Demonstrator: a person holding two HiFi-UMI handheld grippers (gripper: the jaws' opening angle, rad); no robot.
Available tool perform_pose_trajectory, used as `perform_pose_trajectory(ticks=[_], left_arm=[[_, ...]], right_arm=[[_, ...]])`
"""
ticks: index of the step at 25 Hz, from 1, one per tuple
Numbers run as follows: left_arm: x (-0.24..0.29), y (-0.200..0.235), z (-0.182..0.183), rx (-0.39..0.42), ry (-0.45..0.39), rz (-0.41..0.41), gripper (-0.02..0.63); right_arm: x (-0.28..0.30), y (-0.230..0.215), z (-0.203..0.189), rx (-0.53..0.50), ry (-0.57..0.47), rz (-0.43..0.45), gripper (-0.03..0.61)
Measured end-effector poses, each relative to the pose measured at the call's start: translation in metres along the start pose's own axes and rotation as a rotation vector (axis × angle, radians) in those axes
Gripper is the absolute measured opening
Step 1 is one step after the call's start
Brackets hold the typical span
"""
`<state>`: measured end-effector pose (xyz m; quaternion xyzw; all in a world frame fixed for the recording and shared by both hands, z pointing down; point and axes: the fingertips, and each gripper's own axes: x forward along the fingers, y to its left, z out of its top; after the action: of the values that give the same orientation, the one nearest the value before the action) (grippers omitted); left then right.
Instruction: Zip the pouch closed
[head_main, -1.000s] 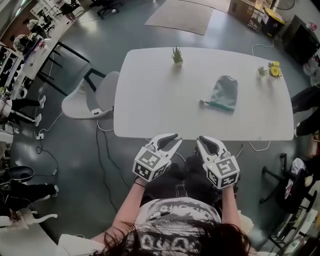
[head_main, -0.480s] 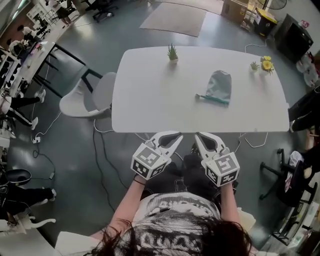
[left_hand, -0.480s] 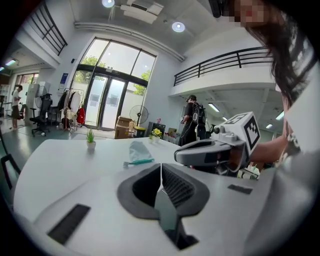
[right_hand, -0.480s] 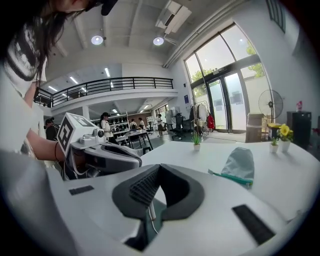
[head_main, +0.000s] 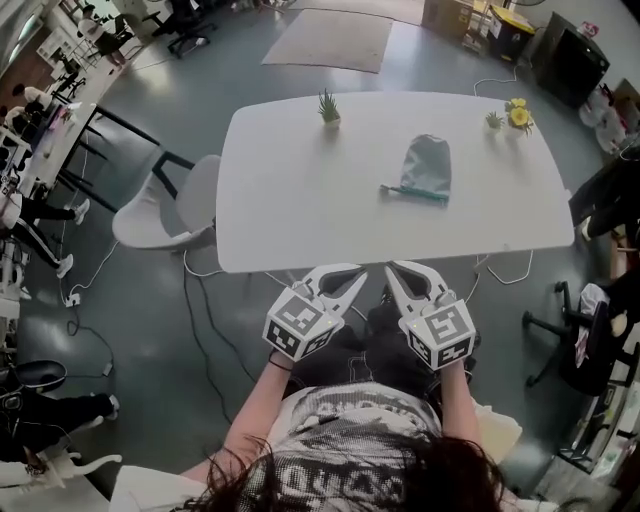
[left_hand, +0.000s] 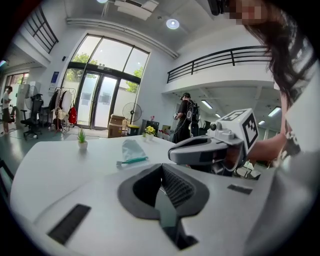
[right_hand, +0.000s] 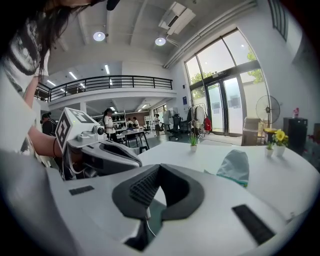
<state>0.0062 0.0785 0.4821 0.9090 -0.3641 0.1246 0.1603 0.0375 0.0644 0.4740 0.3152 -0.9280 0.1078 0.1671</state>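
Looking steeply down, a grey pouch (head_main: 427, 163) lies on the right half of a white table (head_main: 290, 190), its teal zipper edge (head_main: 412, 192) turned toward the person; both grippers hang over the person's lap at the table's near edge, well apart from the pouch; the left gripper (head_main: 350, 272) has just closed its jaws completely, gripping nothing; the right gripper (head_main: 393, 270) has jaws pressed together, also empty.
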Motion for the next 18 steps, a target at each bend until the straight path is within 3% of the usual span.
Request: perform_pose_trajectory(ticks=[18], left_arm=[[-0.019,0.016,-0.01,-0.008,0.022,0.055,0.012]], right_arm=[[0.026,0.02,-0.004,-0.039,0.045,0.059,-0.003]])
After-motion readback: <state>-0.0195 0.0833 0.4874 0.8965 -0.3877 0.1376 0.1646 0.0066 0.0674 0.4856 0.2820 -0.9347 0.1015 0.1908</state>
